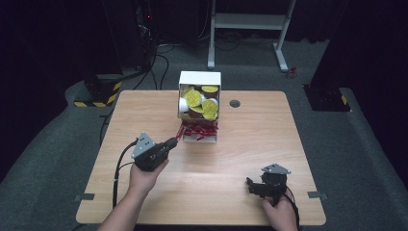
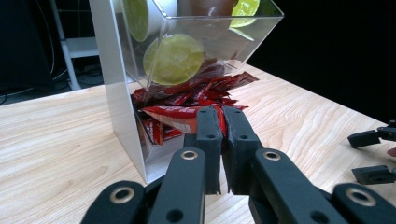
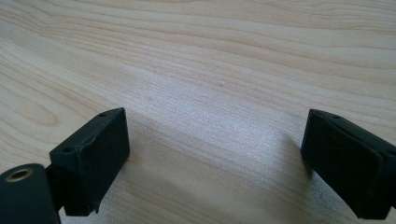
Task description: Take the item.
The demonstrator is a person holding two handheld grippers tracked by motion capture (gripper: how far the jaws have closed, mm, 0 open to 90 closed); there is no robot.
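A: High view first. Wooden table (image 1: pixel 288 144), with a white dispenser box (image 1: pixel 199 79) standing at the far middle. Yellow-lidded cups (image 1: pixel 210 109) stacked in its upper part, red sachets (image 1: pixel 198 130) piled in the tray below.

B: And the left gripper (image 1: pixel 172 142)?

A: Held in the left hand (image 1: pixel 144 175), pointing up and right, tips right at the near-left edge of the sachet pile. Right gripper (image 1: pixel 250 185) well apart, near the front right of the table, held in the right hand (image 1: pixel 279 211), jaws pointing left.

B: Left gripper view, then.

A: Looks along the left gripper (image 2: pixel 222 122), jaws drawn together, pinching a red sachet (image 2: pixel 175 116) at the front of the tray. Only a sliver of red between the pads. Clear front of the box (image 2: pixel 210 42) above, one yellow lid (image 2: pixel 175 58) pressed against it. More red sachets (image 2: pixel 205 86) spilling out to the right onto the table (image 2: pixel 56 135). Tips of the right gripper (image 2: pixel 373 156) at the far right edge.

B: Right gripper view?

A: Right gripper (image 3: pixel 215 154) with jaws spread wide, nothing between them. Bare wood grain of the table (image 3: pixel 210 70) beneath, close under the tips.
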